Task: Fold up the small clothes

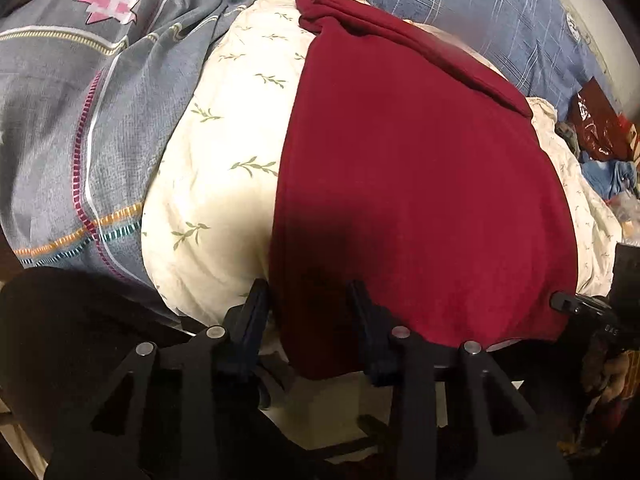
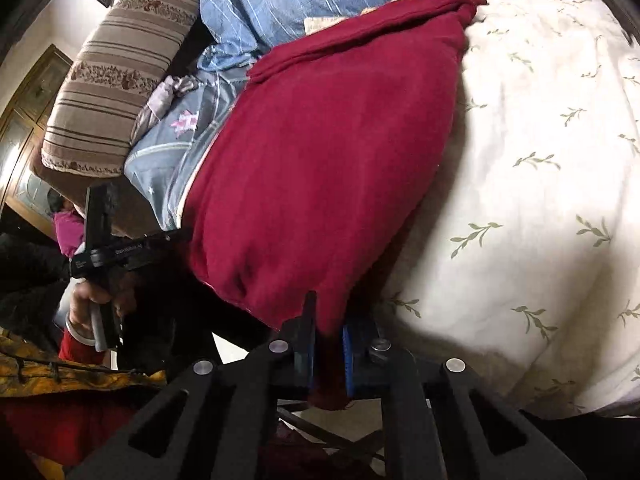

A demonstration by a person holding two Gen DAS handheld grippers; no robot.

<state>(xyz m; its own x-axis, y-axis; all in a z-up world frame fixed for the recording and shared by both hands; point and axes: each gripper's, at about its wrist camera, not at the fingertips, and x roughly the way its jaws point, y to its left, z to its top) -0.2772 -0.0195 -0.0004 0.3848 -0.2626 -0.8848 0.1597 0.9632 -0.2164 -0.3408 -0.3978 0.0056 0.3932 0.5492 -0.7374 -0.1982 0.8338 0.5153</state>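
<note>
A dark red garment (image 1: 420, 184) lies spread on a cream quilt with green leaf sprigs (image 1: 224, 160). Its far end is folded over into a band. My left gripper (image 1: 308, 292) is open, its jaws standing on either side of the garment's near left corner. My right gripper (image 2: 328, 320) is shut on the garment's near right corner (image 2: 332, 360), which hangs down between the jaws. The garment (image 2: 328, 160) fills the middle of the right wrist view. The left gripper (image 2: 172, 236) shows there at the garment's left edge. The right gripper's tip (image 1: 560, 300) shows at the right in the left wrist view.
A grey patterned duvet (image 1: 80, 120) lies left of the quilt, blue checked bedding (image 1: 460, 12) behind it. A striped brown pillow (image 2: 120, 72) sits at the far left. Red and blue items (image 1: 600, 140) pile at the right. The bed edge is just below the grippers.
</note>
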